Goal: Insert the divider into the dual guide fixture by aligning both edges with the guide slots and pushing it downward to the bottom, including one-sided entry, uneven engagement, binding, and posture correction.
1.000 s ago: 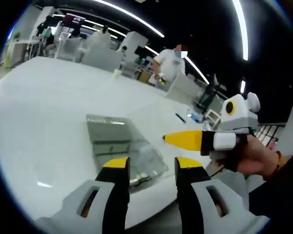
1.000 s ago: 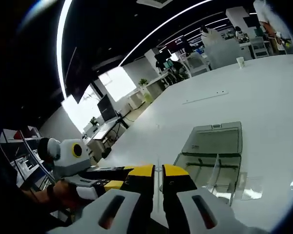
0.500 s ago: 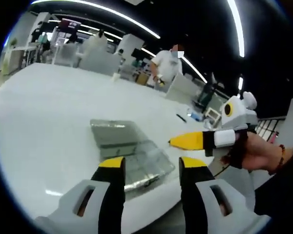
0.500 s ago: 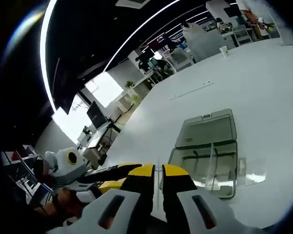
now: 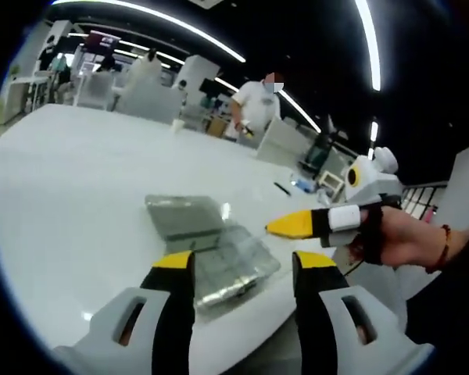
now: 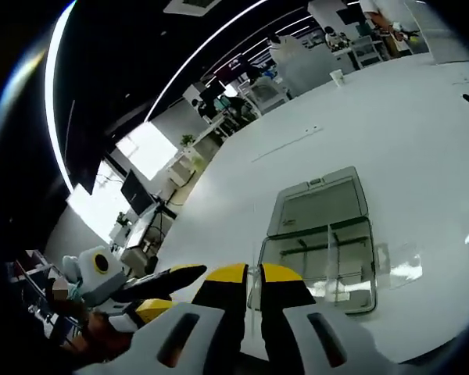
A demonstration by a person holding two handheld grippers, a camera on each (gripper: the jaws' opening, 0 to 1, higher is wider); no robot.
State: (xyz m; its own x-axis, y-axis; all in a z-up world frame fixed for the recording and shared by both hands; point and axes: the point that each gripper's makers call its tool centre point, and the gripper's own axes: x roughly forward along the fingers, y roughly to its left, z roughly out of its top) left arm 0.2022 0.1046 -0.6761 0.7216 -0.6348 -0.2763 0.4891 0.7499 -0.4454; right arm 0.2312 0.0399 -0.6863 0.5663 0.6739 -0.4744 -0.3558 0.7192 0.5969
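A wide white table (image 6: 422, 117) under a black ceiling with long light strips (image 5: 363, 39).

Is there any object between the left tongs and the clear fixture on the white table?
Nothing visible stands between them. The left tongs are open, and the clear fixture lies just beyond their tips on the white table. The right tongs hover off to one side.

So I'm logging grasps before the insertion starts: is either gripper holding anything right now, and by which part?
Nothing is held. The left gripper is open, with only the clear fixture behind the gap. The right gripper has its fingers nearly together, with nothing visible between them.
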